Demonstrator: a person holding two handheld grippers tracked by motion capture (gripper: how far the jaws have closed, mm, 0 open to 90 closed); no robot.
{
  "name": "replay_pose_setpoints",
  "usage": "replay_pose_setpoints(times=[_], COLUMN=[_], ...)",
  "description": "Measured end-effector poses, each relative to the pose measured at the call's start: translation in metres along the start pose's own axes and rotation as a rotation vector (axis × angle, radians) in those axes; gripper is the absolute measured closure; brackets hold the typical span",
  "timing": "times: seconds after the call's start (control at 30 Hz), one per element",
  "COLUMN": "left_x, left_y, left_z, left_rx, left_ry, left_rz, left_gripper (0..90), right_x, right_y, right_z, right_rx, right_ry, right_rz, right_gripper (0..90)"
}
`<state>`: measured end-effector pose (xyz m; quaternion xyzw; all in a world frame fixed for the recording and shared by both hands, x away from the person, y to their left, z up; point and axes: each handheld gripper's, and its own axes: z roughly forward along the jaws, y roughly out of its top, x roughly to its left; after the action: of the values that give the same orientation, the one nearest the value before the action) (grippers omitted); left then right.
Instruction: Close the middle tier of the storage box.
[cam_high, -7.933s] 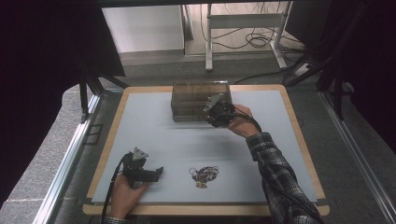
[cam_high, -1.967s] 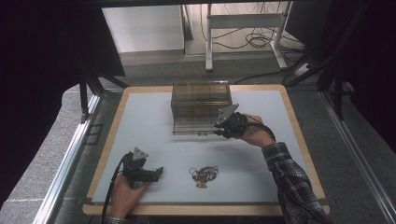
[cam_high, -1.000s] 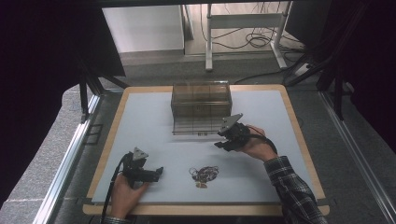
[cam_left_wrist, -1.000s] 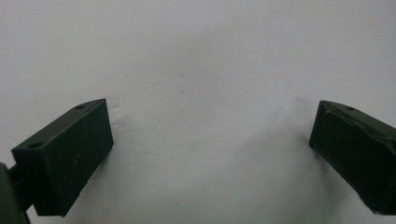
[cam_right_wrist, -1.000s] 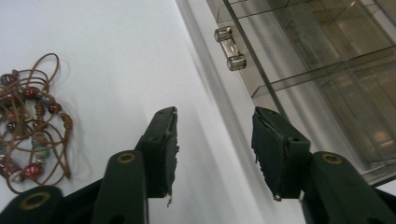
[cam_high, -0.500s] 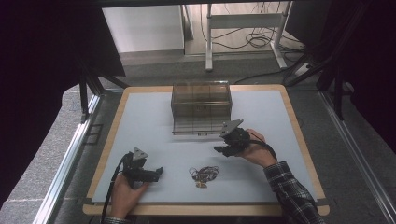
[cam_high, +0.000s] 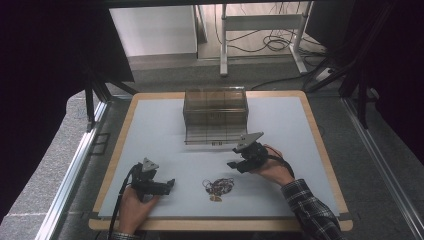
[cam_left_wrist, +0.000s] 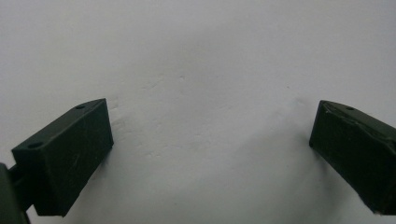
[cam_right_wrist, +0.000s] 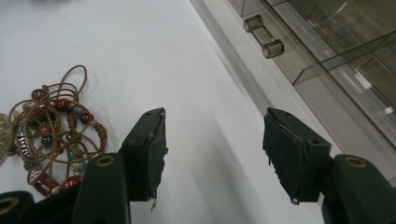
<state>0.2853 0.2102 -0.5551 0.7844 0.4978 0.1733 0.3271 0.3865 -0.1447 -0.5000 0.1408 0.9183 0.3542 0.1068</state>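
Right gripper (cam_high: 234, 165) hovering near the beaded necklace (cam_high: 218, 185), jaws just opening, nothing between them, left gripper (cam_high: 170, 184) resting wide open on the table (cam_high: 150, 130).

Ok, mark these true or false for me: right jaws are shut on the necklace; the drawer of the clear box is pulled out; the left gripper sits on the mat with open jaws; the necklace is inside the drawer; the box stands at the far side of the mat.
1. The right gripper is shut on the necklace: false. Its jaws stand open with nothing between them; the necklace lies apart on the mat.
2. The drawer of the box is pulled out: true.
3. The left gripper sits low over the mat, jaws open: true.
4. The necklace is in the drawer: false. It lies on the mat between the grippers.
5. The box stands at the far side of the mat: true.
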Motion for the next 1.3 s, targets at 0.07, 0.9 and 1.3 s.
replay_pose_setpoints(times=[0.07, 0.9, 1.3], left_x=[0.0, 0.0, 0.0], left_y=[0.0, 0.0, 0.0], left_z=[0.0, 0.0, 0.0], left_rx=[0.0, 0.0, 0.0], left_ry=[0.0, 0.0, 0.0], left_rz=[0.0, 0.0, 0.0], left_gripper=[0.0, 0.0, 0.0], right_x=[0.002, 0.029, 0.045], right_y=[0.0, 0.0, 0.002], right_z=[0.001, 0.003, 0.006], right_rx=[-0.001, -0.029, -0.037], right_ry=[-0.001, 0.069, 0.115], right_rz=[-0.002, 0.022, 0.009], right_gripper=[38.6, 31.9, 31.5])
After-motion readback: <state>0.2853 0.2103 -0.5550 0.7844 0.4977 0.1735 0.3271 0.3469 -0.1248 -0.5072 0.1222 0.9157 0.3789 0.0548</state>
